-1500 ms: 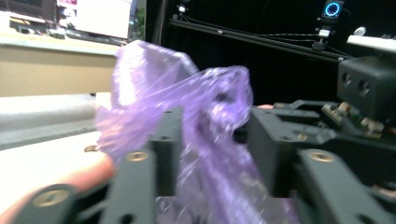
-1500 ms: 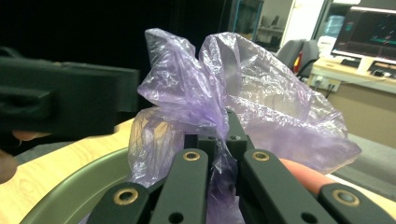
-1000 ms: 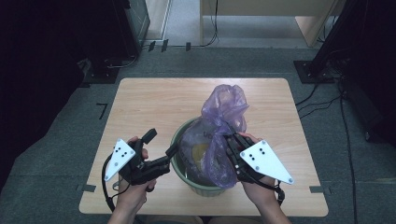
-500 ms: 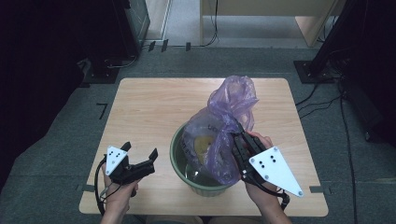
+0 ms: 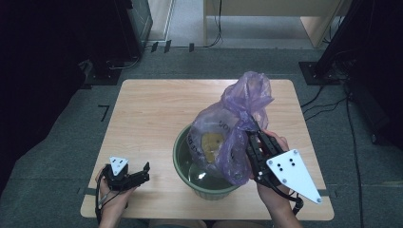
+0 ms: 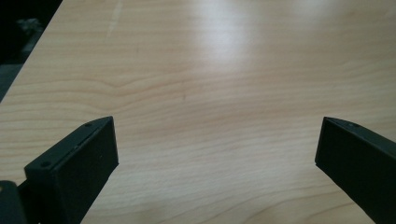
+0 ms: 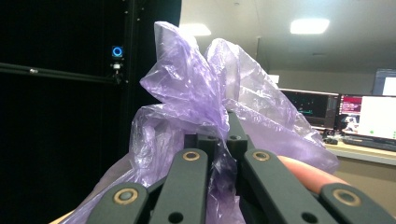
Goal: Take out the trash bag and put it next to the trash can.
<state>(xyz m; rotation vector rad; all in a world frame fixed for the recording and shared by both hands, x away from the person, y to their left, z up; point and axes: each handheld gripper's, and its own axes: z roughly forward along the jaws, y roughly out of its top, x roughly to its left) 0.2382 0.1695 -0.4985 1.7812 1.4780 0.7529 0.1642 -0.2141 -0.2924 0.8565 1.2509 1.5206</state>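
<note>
Right hand-held gripper point(image 5: 250, 137) clamped on purple bag point(image 5: 233, 128) neck, bag rising upright out of green bucket point(image 5: 190, 164). Left hand-held gripper point(image 5: 142, 172) jaws apart, empty, on worktop point(image 5: 152, 109) well left of bucket.

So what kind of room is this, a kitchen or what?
Probably an office or lab, not a kitchen: computer monitors on a desk, cables across grey carpet, and a dark stand carrying a camera with a glowing blue ring.
</note>
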